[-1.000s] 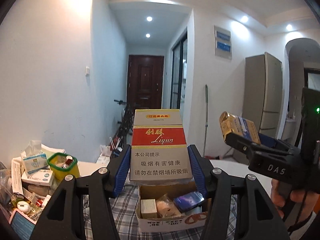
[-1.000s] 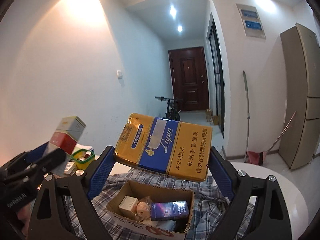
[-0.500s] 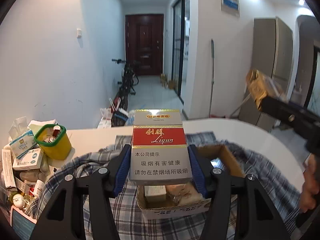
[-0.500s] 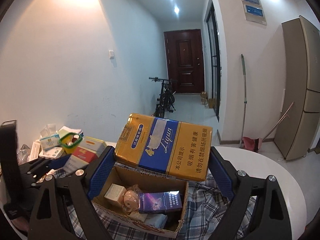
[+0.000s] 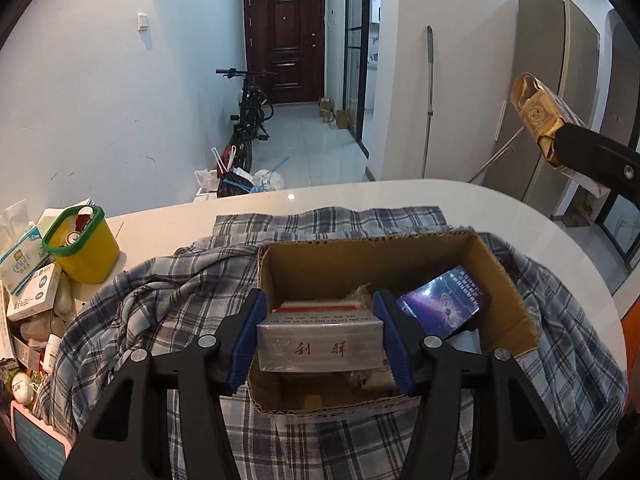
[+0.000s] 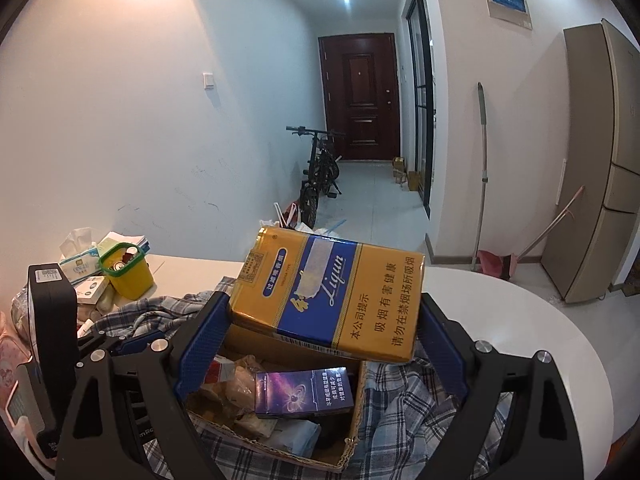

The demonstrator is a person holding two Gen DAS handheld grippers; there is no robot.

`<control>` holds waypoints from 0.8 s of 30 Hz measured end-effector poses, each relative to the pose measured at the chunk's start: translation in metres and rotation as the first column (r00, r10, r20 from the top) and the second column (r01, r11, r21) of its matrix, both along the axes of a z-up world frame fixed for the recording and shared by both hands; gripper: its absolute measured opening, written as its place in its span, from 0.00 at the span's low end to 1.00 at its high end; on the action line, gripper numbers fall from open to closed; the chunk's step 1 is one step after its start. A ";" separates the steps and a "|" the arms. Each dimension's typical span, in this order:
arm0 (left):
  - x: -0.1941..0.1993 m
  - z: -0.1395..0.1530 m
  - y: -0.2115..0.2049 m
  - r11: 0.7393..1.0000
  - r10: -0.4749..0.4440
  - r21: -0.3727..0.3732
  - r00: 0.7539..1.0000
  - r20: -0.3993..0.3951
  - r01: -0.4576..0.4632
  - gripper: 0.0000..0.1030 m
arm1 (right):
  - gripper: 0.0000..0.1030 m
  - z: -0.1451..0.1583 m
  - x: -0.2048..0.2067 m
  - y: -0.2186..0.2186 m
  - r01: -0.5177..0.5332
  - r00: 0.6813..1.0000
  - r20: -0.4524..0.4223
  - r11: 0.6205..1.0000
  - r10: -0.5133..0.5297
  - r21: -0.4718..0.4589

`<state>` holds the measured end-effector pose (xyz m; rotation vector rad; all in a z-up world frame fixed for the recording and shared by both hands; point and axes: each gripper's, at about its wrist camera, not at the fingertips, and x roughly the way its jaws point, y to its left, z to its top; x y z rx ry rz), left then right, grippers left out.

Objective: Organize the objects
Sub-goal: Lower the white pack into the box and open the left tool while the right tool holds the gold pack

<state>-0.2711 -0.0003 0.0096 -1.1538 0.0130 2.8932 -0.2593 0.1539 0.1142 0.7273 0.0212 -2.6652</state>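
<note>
Left tool lowered silver pack into box; purple pack beside.

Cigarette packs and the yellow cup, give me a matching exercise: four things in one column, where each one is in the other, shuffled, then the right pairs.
1. silver pack
2. gold and blue pack
3. purple pack
4. yellow cup

A. lying loose in the cardboard box
B. on the table, left of the plaid cloth
C. held by the right gripper
D. held by the left gripper

Pairs: 1-D, 2-C, 3-A, 4-B
</note>
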 end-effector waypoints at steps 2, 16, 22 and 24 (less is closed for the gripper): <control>-0.001 -0.003 0.000 1.000 0.003 -0.007 1.000 0.005 -0.003 0.56 | 0.87 -0.004 -0.004 0.000 -0.004 1.000 0.019 1.000 0.004 0.001; -0.010 -0.017 -0.004 1.000 0.027 -0.010 0.998 0.055 -0.027 0.56 | 0.87 -0.009 -0.010 0.000 -0.009 0.999 0.042 1.000 0.008 0.007; -0.011 -0.016 -0.004 1.000 0.021 -0.021 0.998 0.057 -0.019 0.56 | 0.87 -0.009 -0.011 0.002 -0.009 0.999 0.044 1.000 0.009 0.005; -0.012 -0.018 -0.003 0.999 0.022 -0.030 0.998 0.066 -0.020 0.56 | 0.87 -0.010 -0.011 0.002 -0.010 0.999 0.046 1.000 0.009 0.003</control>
